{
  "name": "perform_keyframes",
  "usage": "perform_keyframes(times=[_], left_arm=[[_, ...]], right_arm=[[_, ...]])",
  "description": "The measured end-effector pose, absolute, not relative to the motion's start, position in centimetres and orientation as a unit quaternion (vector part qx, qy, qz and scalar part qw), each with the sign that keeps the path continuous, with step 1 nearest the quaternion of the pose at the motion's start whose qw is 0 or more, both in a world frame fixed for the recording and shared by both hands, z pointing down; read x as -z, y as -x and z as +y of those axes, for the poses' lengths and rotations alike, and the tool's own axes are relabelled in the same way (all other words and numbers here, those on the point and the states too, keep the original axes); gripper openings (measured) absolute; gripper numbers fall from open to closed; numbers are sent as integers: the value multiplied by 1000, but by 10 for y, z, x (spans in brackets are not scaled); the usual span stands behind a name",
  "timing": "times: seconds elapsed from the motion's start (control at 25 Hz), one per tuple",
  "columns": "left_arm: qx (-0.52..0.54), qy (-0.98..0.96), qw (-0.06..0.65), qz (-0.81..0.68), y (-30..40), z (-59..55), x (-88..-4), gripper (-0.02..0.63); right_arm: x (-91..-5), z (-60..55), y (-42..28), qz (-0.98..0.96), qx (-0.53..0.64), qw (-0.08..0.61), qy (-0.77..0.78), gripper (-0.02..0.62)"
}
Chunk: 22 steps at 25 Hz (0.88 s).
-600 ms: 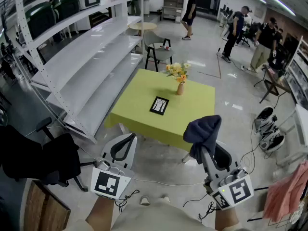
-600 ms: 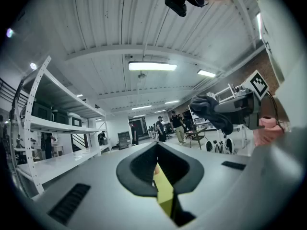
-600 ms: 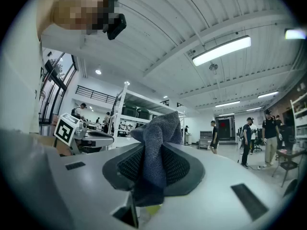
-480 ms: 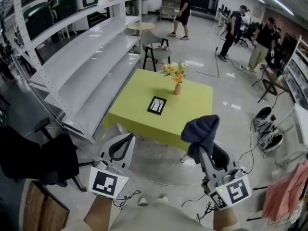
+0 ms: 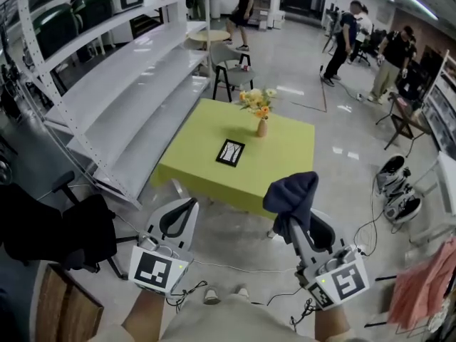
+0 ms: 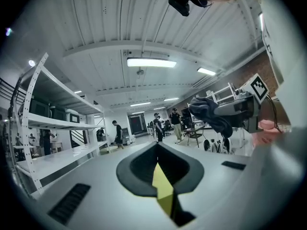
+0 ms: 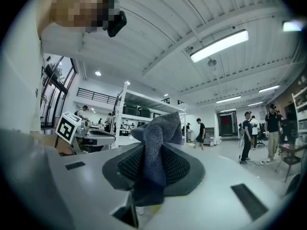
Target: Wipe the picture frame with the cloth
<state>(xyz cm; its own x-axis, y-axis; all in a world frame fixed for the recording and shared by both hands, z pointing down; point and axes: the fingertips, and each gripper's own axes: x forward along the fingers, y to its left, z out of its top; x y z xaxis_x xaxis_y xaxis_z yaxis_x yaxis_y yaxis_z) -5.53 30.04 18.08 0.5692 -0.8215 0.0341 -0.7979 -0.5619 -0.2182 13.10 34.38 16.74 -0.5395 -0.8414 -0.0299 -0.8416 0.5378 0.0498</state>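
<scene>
the white rack (image 5: 121,84) runs along the left of the hall. right of it stands the yellow-green tabletop (image 5: 285,159), well ahead of you across the grey floor. you hold both grippers low and near, well short of the tabletop. your left gripper (image 5: 182,212) has its fingers (image 6: 134,169) pressed together with nothing between them. your right gripper (image 5: 298,218) points up and forward, its fingers (image 7: 184,169) clamped on the cloth (image 5: 292,191), a dark blue bunch that rises above the tips and droops over them. the frame (image 5: 230,152) lies flat near the middle of the tabletop, black-edged, well apart from both grippers. the vase (image 5: 262,127) of orange and yellow flowers stands just beyond the frame, towards the far edge.
</scene>
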Motion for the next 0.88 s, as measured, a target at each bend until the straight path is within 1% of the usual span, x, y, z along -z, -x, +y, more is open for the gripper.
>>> perform_keyframes(times=[0.4,0.48,0.56,0.64,0.76,0.88], left_arm=[[86,876,88,466,19,295,-188,6],[93,872,108,467,12,295,-187,6],[114,866,154,463,2,297,-185,6],[128,864,178,453,-9,298,-186,7],[135,864,189,448,-14,293,-190,8],[114,868,169,454,-6,279,-193,8]], right_arm=[[-191,330,-161,890,-11,-8,456,105],[-194,325,-166,891,-10,-12,453,104],[-197,320,-168,893,-8,-11,449,105],[-199,314,-168,896,-3,-6,443,106],[-204,302,-167,897,-5,-13,442,106],[-210,285,-163,894,-4,-22,447,107]])
